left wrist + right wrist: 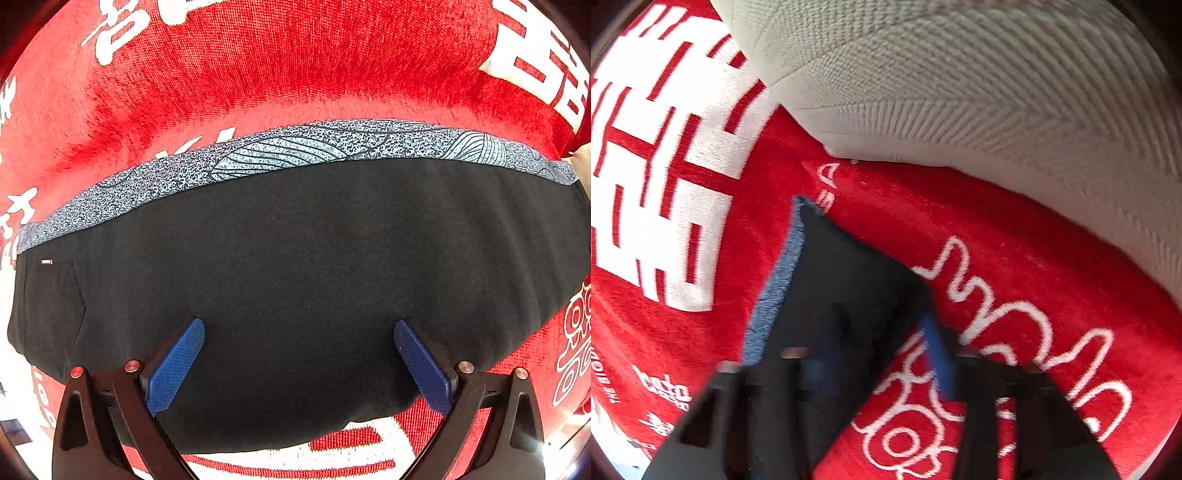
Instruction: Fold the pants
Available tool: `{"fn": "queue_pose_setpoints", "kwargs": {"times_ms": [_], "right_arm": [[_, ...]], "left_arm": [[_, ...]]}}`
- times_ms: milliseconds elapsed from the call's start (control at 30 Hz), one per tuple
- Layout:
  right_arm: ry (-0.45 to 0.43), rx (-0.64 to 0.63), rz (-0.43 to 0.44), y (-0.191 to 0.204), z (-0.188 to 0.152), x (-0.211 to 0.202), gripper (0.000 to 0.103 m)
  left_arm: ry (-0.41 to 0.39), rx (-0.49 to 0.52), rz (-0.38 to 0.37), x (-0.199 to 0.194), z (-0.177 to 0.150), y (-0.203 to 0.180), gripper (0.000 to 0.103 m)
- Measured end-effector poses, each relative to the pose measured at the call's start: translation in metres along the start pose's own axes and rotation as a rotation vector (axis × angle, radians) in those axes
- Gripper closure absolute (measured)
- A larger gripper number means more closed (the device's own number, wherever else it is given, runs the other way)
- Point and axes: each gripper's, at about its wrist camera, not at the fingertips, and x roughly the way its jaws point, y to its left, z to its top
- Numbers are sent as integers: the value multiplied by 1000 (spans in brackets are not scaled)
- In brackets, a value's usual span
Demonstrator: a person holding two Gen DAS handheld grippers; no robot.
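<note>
Black pants (295,277) lie flat on a red towel (295,66). A speckled blue-and-white patterned band (295,147) runs along their far edge. My left gripper (299,332) points straight down over the black cloth, open wide, its blue pads (177,365) apart with nothing pinched. In the blurred right wrist view, a corner of the pants (842,280) with its blue edge (775,295) fills the narrow gap of my right gripper (875,350). The right blue pad (938,354) lies against the cloth; the left finger is hidden by the fabric.
The red towel (1015,229) carries large white characters (657,184) and line drawings (1015,325). A white ribbed cushion (960,92) rises just beyond the pants corner on the right side. A sliver of it shows at the right edge (581,162) in the left wrist view.
</note>
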Motion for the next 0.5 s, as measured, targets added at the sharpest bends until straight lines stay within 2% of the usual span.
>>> {"fn": "queue_pose_setpoints", "kwargs": {"times_ms": [67,167,233,300,333,400,467,500], "right_arm": [[-16,-47,3,9,1,-10,84],[-49,-147,-43,20,-5,-15,85],[-17,-98,-57,10,-3,-1,84],[-12,-43,-23,-1,-4,-1,80],[-14,-48,-18,0,-5,-5,75],[4,-82,-8,4,-11,-15,58],[35,-106,19,4,-20,-24,50],[52,-110,37,2,-25,-28,50]], "left_arm": [[1,7,2,0,1,-2,0],[-8,12,0,1,-1,-4,0],[-2,7,-2,1,1,-4,0],[14,3,7,-1,4,-4,0],[16,3,11,-4,5,-5,0],[16,-2,3,-11,8,-7,0],[9,-9,-19,-18,10,-11,0],[1,-9,-33,-23,11,-15,0]]}}
